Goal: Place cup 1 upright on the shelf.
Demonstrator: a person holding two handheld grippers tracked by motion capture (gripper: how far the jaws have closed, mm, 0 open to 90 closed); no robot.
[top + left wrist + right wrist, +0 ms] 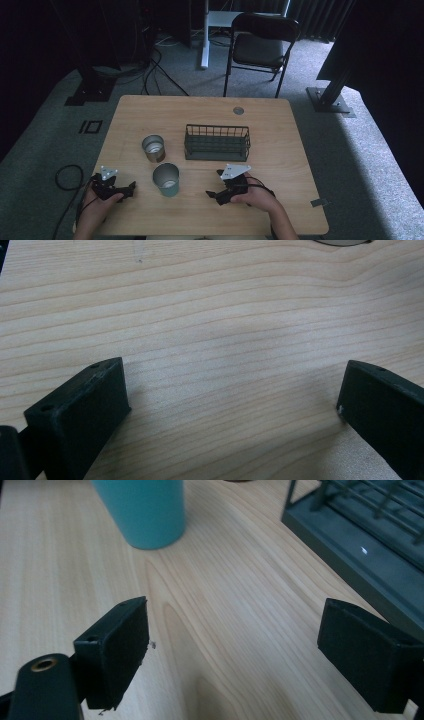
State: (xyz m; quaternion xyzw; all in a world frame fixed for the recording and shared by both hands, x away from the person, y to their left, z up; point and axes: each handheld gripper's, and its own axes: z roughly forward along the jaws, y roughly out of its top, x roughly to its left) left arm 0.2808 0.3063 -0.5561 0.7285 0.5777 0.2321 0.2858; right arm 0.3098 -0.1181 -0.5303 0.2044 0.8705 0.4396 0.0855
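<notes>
A teal cup (pixel 166 179) stands upright near the front middle of the wooden table (pixel 150 107), with a bare metal cup (pixel 153 148) just behind it. A dark wire basket (pixel 217 142) sits at the table's middle. My left gripper (pixel 131 189) rests low at the front left, open, with bare wood between its jaws (pixel 232 390). My right gripper (pixel 214 186) is at the front right, open, pointing toward the teal cup (pixel 142 510); the basket (pixel 360 535) lies to its right.
A folding chair (pixel 260 45) and a desk leg stand beyond the table's far edge. A round grommet (pixel 238 110) is set into the far side of the tabletop. Cables lie on the carpet at left. Metal stand bases flank the table.
</notes>
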